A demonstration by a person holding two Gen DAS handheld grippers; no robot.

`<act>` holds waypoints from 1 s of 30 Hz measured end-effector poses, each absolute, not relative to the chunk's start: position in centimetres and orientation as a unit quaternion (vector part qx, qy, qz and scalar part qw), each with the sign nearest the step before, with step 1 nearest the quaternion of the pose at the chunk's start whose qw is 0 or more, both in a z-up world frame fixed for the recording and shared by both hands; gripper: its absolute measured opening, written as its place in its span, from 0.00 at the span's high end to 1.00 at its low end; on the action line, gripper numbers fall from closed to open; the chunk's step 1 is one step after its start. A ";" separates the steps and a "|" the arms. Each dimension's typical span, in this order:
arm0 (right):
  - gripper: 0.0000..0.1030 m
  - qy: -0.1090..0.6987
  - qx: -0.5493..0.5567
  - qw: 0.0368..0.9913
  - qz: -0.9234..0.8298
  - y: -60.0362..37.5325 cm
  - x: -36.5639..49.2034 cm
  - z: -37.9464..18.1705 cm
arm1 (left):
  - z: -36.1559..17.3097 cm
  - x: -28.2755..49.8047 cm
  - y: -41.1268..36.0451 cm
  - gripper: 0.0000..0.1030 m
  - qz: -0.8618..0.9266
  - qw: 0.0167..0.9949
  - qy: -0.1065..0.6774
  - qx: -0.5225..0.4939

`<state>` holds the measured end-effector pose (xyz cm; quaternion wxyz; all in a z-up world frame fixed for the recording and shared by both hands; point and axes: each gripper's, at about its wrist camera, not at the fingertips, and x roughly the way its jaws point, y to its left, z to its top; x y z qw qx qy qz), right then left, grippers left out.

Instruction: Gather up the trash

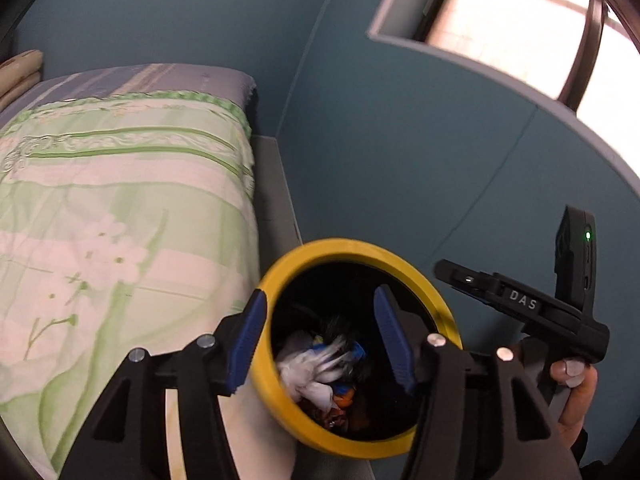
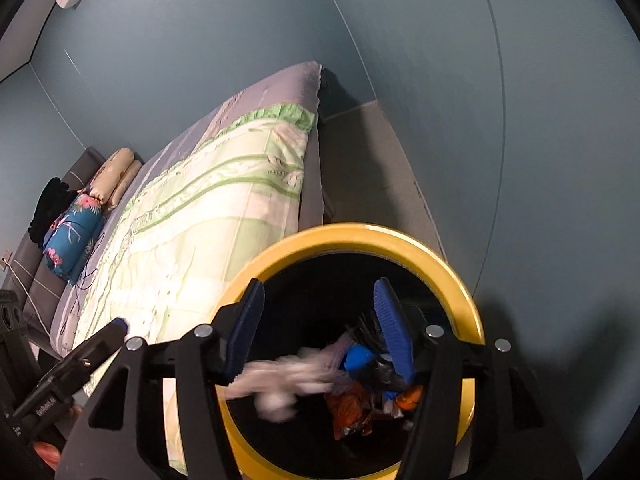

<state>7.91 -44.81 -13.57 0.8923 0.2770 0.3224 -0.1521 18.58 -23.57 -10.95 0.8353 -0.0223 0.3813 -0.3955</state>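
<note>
A bin with a yellow rim (image 1: pixel 352 247) (image 2: pixel 360 235) and a black inside stands beside the bed. My left gripper (image 1: pixel 320 344) hangs open over its mouth, with no pad pressing on anything. Below it a blurred white crumpled tissue (image 1: pixel 316 368) lies among coloured wrappers in the bin. My right gripper (image 2: pixel 320 328) is open above the same bin. A blurred white tissue (image 2: pixel 288 384) shows under its fingers, apart from both pads. An orange wrapper (image 2: pixel 352 408) and a blue scrap (image 2: pixel 360 356) lie deeper inside. A hand (image 1: pixel 576 392) holds the right tool at the bin's right.
A bed with a green and white floral cover (image 1: pixel 120 200) (image 2: pixel 200 220) runs along the bin's left. Pillows (image 2: pixel 116 176) and a blue floral bundle (image 2: pixel 74 236) lie at its head. Blue-grey walls enclose a narrow floor strip (image 2: pixel 368 184). A bright window (image 1: pixel 520 20) is upper right.
</note>
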 end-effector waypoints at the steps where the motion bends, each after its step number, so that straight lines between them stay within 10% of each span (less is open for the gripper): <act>1: 0.43 0.316 0.268 0.897 -0.157 -44.5 7.9 -13.1 | -10.5 18.8 -22.4 0.47 -0.386 0.842 0.376 -0.026; 8: 0.10 0.262 0.178 0.931 -0.181 -40.4 9.1 -9.6 | -8.2 18.3 -13.7 0.24 -0.295 0.904 0.309 -0.039; 13: 0.08 0.235 0.121 0.953 -0.147 -34.6 10.6 -8.6 | -6.5 16.6 -6.3 0.09 -0.217 0.940 0.254 -0.067; 30: 0.08 0.085 0.078 0.989 -0.096 -21.0 7.1 -3.8 | -1.7 5.2 2.7 0.08 -0.071 0.988 0.123 -0.061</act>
